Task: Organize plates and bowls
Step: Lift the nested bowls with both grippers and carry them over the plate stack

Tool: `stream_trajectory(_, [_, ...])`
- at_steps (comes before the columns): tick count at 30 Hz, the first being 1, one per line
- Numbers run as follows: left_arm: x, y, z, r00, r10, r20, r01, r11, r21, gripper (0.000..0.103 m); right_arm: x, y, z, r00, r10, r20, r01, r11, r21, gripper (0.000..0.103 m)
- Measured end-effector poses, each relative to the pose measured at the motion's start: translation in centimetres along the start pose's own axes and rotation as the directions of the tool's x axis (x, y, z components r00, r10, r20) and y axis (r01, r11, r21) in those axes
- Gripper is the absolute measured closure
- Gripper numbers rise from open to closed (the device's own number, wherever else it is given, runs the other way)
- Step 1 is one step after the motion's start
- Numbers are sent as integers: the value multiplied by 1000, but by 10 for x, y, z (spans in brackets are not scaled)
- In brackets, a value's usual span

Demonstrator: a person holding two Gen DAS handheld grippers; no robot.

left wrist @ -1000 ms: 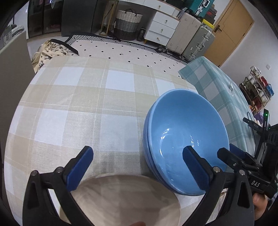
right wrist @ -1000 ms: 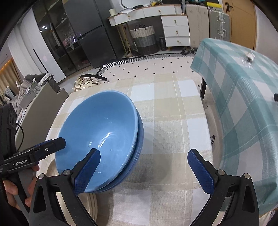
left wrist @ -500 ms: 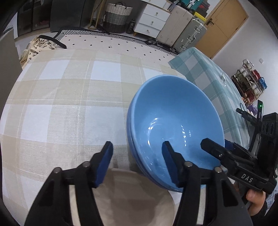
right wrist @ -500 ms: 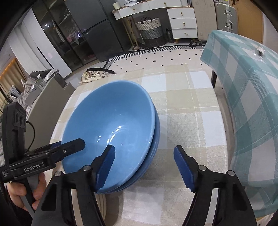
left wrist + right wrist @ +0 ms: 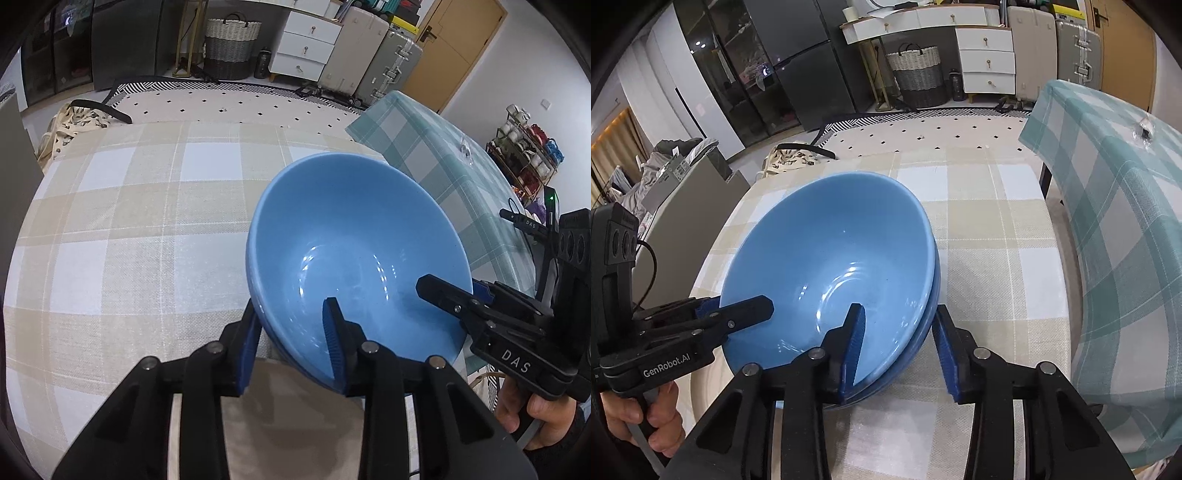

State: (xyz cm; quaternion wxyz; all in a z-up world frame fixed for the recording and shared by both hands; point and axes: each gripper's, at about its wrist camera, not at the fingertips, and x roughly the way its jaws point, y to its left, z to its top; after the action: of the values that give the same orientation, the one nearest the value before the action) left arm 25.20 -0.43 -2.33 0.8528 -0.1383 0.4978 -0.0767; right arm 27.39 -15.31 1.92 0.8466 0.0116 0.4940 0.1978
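Both claws, left point(image 5: 291, 334) and right point(image 5: 899, 345), seemingly pinch opposite rims of the stacked blue bowls point(image 5: 354, 254) above the table point(image 5: 122, 229); uneven lifting could tip them.

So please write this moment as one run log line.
left gripper: astride blue bowls rim | right gripper: astride opposite rim | plate: under bowls

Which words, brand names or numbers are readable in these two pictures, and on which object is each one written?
"DAS": white letters on the black body of the right gripper, seen from the left wrist camera.
"DAS": again, very small, on a black part of the same tool farther back.
"GenRobot.AI": white letters on the black body of the left gripper, seen from the right wrist camera.
The blue bowls carry no text.
The white label on the grey box at far left is too small to read.
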Motion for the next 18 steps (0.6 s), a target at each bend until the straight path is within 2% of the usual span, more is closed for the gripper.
stream_trajectory(18, [-30,-11,-1,996,16,88,-20,999,45,71,-29,9,0,996,1,85,2,999,-40,64])
